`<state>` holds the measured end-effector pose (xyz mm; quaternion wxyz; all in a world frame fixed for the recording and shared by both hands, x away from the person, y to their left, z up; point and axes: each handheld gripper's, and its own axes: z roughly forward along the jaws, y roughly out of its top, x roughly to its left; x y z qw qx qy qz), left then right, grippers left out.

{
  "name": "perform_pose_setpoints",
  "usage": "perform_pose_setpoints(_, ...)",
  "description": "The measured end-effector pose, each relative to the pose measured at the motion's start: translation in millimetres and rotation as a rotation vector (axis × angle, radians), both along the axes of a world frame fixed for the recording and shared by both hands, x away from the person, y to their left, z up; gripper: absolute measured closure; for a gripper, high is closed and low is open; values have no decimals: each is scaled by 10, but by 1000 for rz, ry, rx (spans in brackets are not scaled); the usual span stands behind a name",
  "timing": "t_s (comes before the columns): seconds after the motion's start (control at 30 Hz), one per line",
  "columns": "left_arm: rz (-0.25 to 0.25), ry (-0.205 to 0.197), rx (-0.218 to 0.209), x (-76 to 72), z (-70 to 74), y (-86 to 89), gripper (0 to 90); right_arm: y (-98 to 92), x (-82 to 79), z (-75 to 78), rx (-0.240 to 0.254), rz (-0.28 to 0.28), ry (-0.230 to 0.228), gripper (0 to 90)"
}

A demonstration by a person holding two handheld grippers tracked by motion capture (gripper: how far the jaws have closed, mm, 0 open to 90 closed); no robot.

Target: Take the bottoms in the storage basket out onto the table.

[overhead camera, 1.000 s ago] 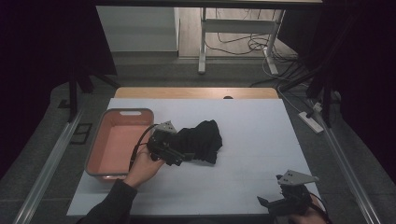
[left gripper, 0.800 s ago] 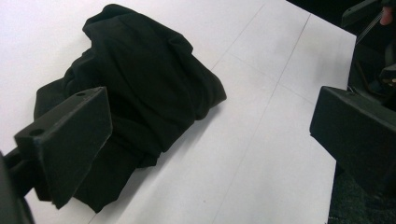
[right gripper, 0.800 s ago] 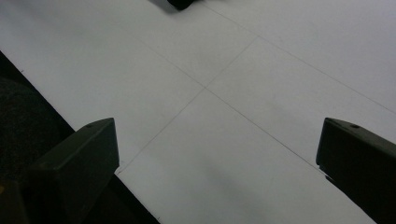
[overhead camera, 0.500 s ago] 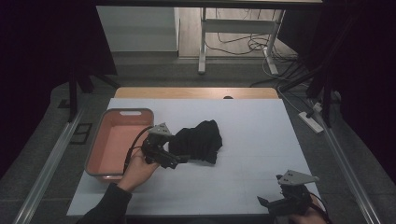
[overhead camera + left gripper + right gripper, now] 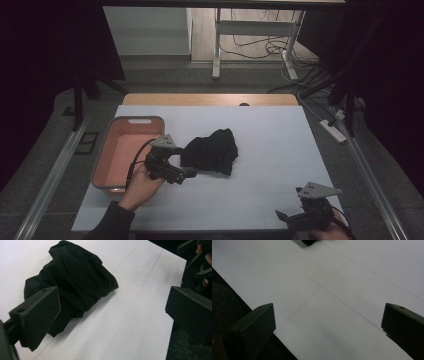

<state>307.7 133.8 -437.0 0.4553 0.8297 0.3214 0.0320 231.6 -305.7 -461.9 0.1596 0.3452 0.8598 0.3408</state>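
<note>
- As the table [image 5: 270, 135] stands, it carries one black cloth [image 5: 212, 151] and one pink tub [image 5: 112, 165]; two grippers work over it.
- The black cloth lies bunched in a single heap on the white surface, left of centre, just beside the right-hand wall of the tub and apart from it.
- In the left gripper view the cloth [image 5: 75, 282] sits ahead of the jaws, with one jaw over its near edge.
- The left gripper [image 5: 186, 174] is held by the person's left hand [image 5: 142, 185] at the near-left corner of the cloth; its jaws stand wide apart and grip nothing.
- The right gripper [image 5: 286, 219] rests at the near-right corner of the table, well apart from the cloth; its jaws also stand wide apart and hold nothing.
- In the right gripper view the near table edge [image 5: 262, 312] runs diagonally past the left jaw, with dark floor beyond it.
- The tub sits along the left edge of the table, its inside bare.
- Open room: the white surface to the right of the cloth and between the two grippers is unobstructed; a narrower bare strip lies between the cloth and the far edge.
</note>
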Motion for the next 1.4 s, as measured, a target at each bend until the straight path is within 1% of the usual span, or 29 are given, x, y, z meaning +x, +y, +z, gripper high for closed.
perform_pose_setpoints(0.23,9,-7,-11,-63,9,59,10,-1,0,0,1,-1,0,0)
perform_pose_setpoints(0.67,17,-19,-9,-165,4,124,9,0,2,0,0,-3,1,0)
perform_pose_setpoints(0.97,28,-17,-12,-241,-7,179,9,-1,3,0,-2,-4,2,0)
perform_pose_setpoints(1.2,40,-15,-5,-289,-32,227,9,-3,3,2,0,-8,1,0)
perform_pose_setpoints(1.4,53,-16,-7,-342,-44,272,9,-19,8,4,16,-20,-1,0)
